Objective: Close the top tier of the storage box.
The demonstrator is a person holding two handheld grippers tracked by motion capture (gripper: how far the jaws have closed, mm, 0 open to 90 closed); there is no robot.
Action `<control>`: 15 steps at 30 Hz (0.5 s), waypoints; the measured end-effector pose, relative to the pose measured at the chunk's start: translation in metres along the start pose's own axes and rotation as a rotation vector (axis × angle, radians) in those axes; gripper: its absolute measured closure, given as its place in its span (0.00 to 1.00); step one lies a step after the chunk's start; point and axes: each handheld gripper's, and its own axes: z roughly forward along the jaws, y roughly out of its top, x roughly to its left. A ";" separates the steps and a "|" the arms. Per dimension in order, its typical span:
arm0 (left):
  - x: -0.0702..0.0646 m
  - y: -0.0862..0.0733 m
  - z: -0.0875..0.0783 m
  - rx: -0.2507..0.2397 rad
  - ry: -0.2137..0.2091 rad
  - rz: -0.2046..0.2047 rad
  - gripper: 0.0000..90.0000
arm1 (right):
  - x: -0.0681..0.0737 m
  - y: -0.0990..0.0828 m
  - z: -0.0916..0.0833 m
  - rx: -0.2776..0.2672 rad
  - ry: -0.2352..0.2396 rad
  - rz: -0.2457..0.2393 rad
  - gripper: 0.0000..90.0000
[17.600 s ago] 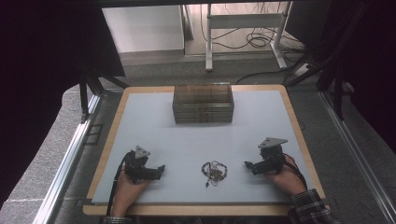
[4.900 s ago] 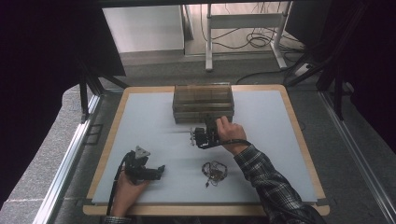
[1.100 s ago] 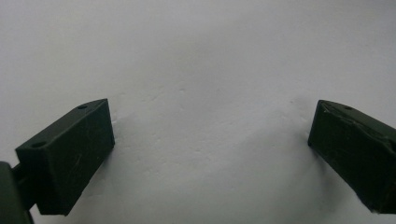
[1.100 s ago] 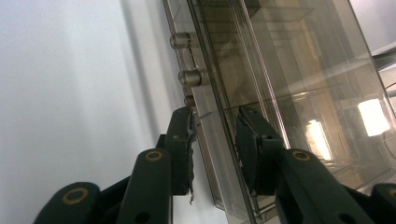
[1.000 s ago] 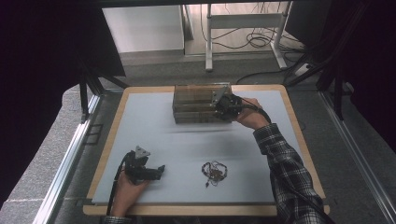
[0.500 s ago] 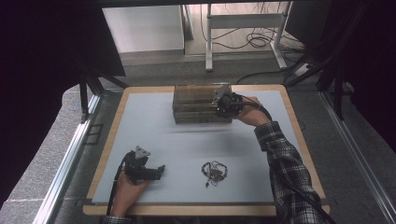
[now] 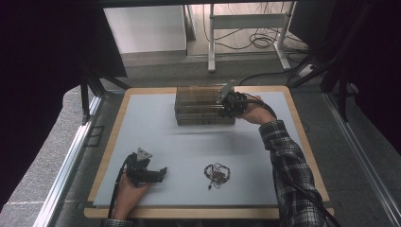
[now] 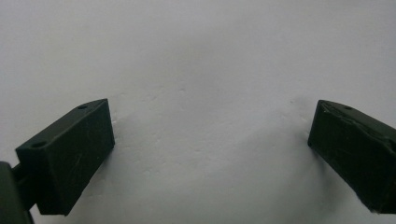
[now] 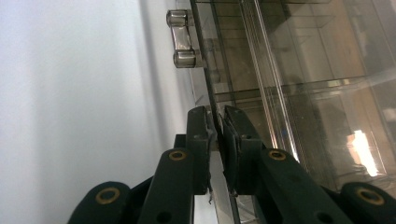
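A clear brownish drawer box [image 7: 201,105] stands at the back middle of the white table top [image 7: 156,132]. My right gripper [image 7: 223,106] is at its right front corner, rolled on its side. In the right gripper view its jaws [image 9: 218,116] have just been closing and now pinch the thin clear front edge of a drawer [image 9: 212,105]. A metal handle [image 9: 182,39] sits farther along the same panel. My left gripper [image 7: 161,174] rests on the table near the front left, open [image 8: 210,121], with bare table between its jaws. A tangled piece of jewellery [image 7: 216,173] lies at the front middle.
The table has a wooden rim [image 7: 302,137]. Metal rails [image 7: 66,165] run along its left side and a desk frame with cables [image 7: 246,33] stands behind it. A checked sleeve [image 7: 288,161] reaches across the right half of the table.
The right hand has travelled from the front right of the table up to the drawer box, and has barely shifted there over the last second. The left gripper has stayed put.
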 end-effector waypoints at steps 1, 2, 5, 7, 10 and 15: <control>0.000 0.000 0.000 0.000 0.000 0.000 0.01 | -0.001 0.000 0.000 -0.001 0.006 -0.001 0.90; 0.000 0.000 0.000 0.000 0.000 0.000 0.01 | -0.001 0.000 0.000 -0.002 0.009 -0.002 0.90; 0.000 0.000 0.000 0.000 0.000 0.000 0.01 | -0.002 0.000 -0.001 -0.004 0.026 -0.009 0.92; 0.000 0.000 0.000 0.000 0.000 0.000 0.01 | -0.003 0.000 0.000 -0.008 0.042 -0.013 0.93; 0.000 0.000 0.000 0.000 0.000 0.000 0.01 | -0.003 0.000 -0.001 -0.006 0.046 -0.015 0.93; 0.000 0.000 0.000 0.000 0.000 0.000 0.01 | -0.004 0.000 -0.002 -0.009 0.063 -0.020 0.94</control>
